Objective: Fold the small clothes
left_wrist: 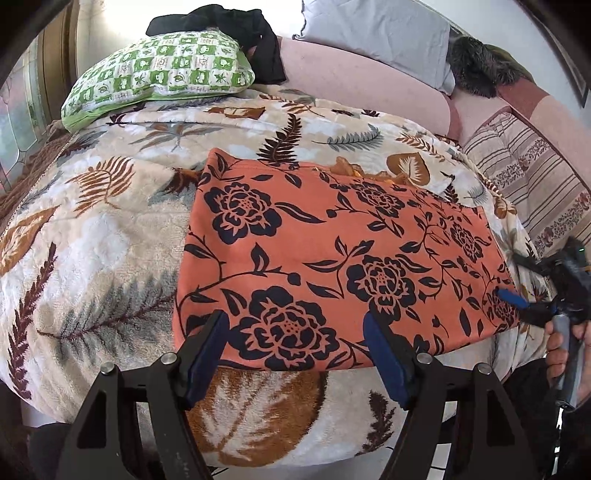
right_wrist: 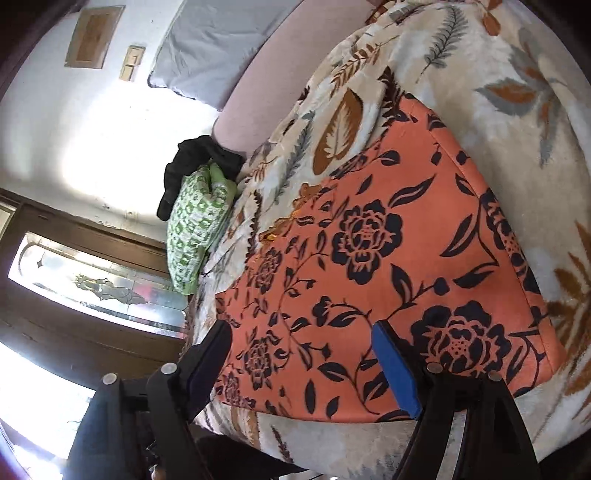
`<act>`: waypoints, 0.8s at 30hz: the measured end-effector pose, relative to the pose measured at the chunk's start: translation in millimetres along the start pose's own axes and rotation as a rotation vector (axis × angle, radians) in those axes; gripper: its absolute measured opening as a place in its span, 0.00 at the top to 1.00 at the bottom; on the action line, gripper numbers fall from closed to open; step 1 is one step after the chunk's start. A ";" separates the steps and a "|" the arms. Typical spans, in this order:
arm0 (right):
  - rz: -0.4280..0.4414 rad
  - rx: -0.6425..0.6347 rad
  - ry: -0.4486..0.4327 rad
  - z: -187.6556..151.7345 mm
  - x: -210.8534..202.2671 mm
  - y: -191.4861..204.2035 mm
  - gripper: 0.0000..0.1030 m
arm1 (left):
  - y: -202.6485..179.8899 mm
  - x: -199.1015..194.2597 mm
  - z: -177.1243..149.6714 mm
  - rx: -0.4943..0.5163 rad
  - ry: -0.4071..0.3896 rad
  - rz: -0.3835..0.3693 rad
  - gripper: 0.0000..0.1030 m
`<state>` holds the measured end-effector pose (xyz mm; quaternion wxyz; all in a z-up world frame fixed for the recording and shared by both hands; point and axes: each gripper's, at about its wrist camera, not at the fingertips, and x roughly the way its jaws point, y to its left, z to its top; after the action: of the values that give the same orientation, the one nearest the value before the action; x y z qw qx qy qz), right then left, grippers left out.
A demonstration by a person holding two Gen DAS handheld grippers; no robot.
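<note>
A: The leaf-print blanket [left_wrist: 110,229] lies bare left of the orange floral cloth [left_wrist: 332,258]; that side offers a free approach.

B: The far edge is obstructed: a green checked pillow [left_wrist: 162,70] under a black garment [left_wrist: 229,26], plus the pink bolster [left_wrist: 362,85].
</note>
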<state>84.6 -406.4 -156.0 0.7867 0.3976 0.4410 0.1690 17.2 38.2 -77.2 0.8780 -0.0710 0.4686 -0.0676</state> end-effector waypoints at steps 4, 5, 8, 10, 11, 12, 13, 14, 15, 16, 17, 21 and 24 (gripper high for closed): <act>-0.054 0.050 0.003 -1.5 0.9 -15.4 0.21 | -3.8 6.8 0.7 0.008 0.013 0.023 0.27; -0.051 0.013 -0.002 -0.6 -0.6 -3.6 0.20 | -4.5 9.1 1.5 0.009 0.018 0.031 0.27; 0.000 -0.104 0.020 7.9 7.6 37.8 0.20 | -5.2 14.8 4.7 0.016 0.030 0.038 0.27; 0.025 -0.159 0.042 20.5 27.7 62.6 0.20 | -3.8 16.9 6.6 0.013 0.033 0.045 0.27; 0.027 -0.172 0.059 29.1 41.3 70.4 0.20 | -2.9 17.4 7.3 0.009 0.032 0.047 0.27; 0.032 -0.176 0.076 37.0 56.1 74.9 0.20 | -1.9 18.1 7.8 0.003 0.032 0.050 0.27; 0.040 -0.163 0.099 45.6 73.5 75.7 0.20 | -0.6 19.2 8.1 -0.003 0.035 0.053 0.27; 0.041 -0.145 0.130 53.9 90.8 72.4 0.20 | 0.9 20.4 8.3 -0.007 0.039 0.055 0.27; 0.015 -0.137 0.161 62.5 109.8 67.5 0.20 | 1.5 21.6 8.7 -0.009 0.043 0.056 0.27; -0.044 -0.113 0.169 69.6 124.9 60.3 0.20 | 2.9 22.5 8.9 -0.009 0.046 0.062 0.27; -0.045 -0.066 0.162 72.1 130.4 53.1 0.20 | 3.9 22.8 9.2 -0.008 0.047 0.070 0.27; -0.008 -0.115 0.117 57.0 101.7 68.3 0.20 | 8.8 25.2 10.0 -0.013 0.045 0.084 0.27; 0.029 -0.122 0.073 21.9 57.8 61.8 0.20 | 8.1 25.0 8.2 -0.029 0.042 0.072 0.27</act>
<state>140.0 -342.4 -134.0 0.7906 0.3486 0.4523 0.2212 38.3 42.0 -94.6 0.8688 -0.0654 0.4899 -0.0308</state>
